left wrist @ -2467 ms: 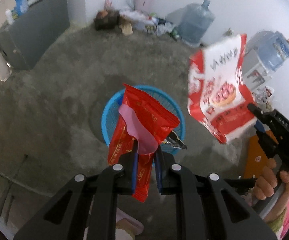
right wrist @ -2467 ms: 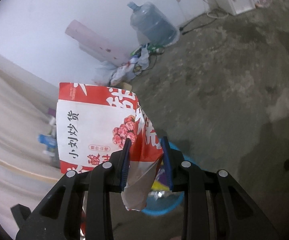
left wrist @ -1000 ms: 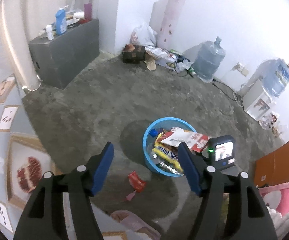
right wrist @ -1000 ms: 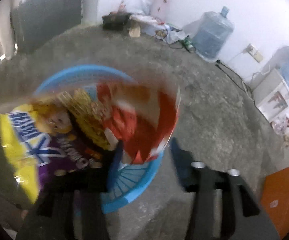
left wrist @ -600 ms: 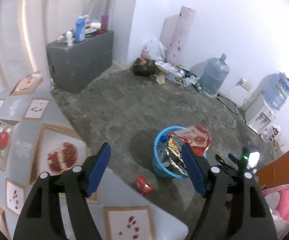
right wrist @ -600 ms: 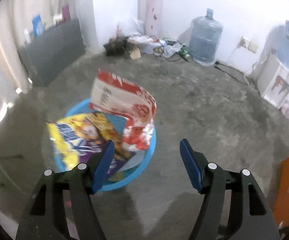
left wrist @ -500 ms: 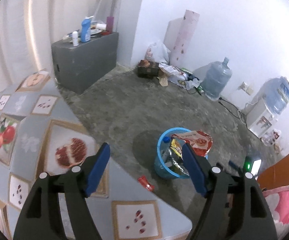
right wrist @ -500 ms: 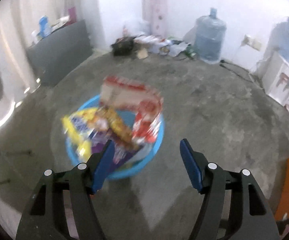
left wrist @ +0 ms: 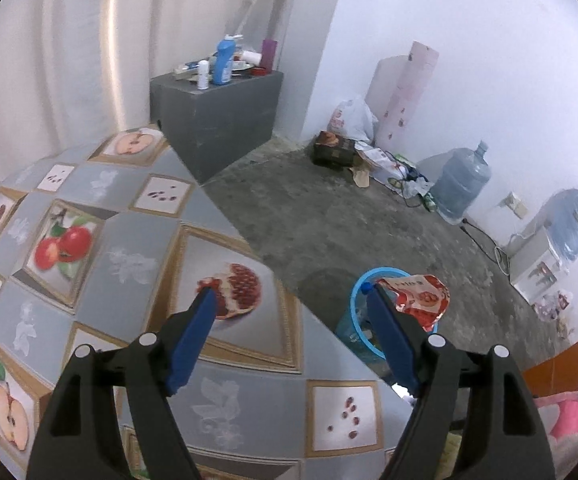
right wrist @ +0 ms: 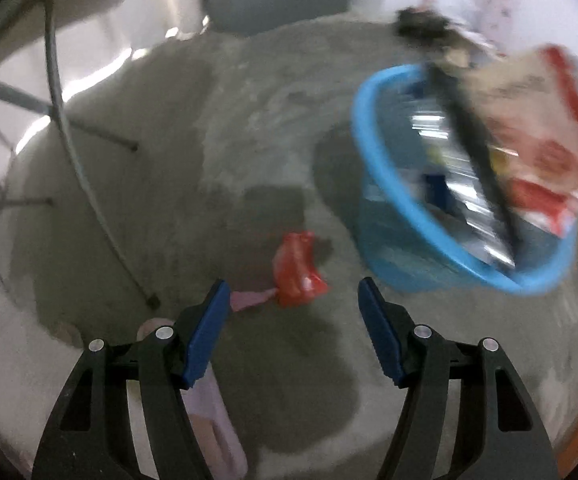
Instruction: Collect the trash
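A blue basket (left wrist: 355,312) stands on the concrete floor, full of wrappers, with a red and white snack bag (left wrist: 421,298) sticking out on top. In the blurred right wrist view the basket (right wrist: 385,188) is at the upper right with the bag (right wrist: 537,120) in it. A small red wrapper (right wrist: 297,276) lies on the floor left of the basket, just beyond my right gripper (right wrist: 291,308), which is open and empty. My left gripper (left wrist: 291,312) is open and empty above the table edge.
A table with a fruit-patterned cloth (left wrist: 101,264) fills the left. A grey cabinet (left wrist: 217,120) with bottles stands by the curtain. Water jugs (left wrist: 463,188) and a trash pile (left wrist: 353,148) line the far wall. Table legs and a cable (right wrist: 73,132) are at left.
The left gripper rose and pulled back over the table. The right gripper swung left and down toward the red wrapper on the floor; the basket shifted to its upper right.
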`<action>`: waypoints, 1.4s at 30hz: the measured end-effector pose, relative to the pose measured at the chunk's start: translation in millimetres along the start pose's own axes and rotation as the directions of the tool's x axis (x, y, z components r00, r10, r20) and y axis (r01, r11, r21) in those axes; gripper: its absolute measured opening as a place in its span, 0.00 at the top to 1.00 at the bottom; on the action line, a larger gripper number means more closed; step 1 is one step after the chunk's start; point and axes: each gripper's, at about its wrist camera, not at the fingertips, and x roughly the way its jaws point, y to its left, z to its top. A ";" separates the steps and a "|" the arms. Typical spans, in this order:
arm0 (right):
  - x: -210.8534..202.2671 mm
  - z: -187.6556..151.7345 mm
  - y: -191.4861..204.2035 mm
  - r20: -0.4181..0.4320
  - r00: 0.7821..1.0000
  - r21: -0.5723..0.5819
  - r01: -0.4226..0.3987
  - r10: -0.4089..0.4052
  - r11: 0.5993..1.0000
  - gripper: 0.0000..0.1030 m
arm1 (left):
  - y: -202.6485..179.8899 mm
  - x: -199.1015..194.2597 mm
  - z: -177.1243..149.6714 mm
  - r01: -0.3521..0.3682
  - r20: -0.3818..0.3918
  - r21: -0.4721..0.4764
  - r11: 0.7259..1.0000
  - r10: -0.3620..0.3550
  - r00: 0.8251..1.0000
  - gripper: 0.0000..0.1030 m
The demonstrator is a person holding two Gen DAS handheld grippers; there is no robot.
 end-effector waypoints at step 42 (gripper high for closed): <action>93.8 -15.3 32.2 -0.212 0.974 -0.015 0.074 -0.075 0.997 0.88 | 73.1 -20.8 -28.4 -0.112 -0.026 -0.125 0.986 0.109 0.994 0.25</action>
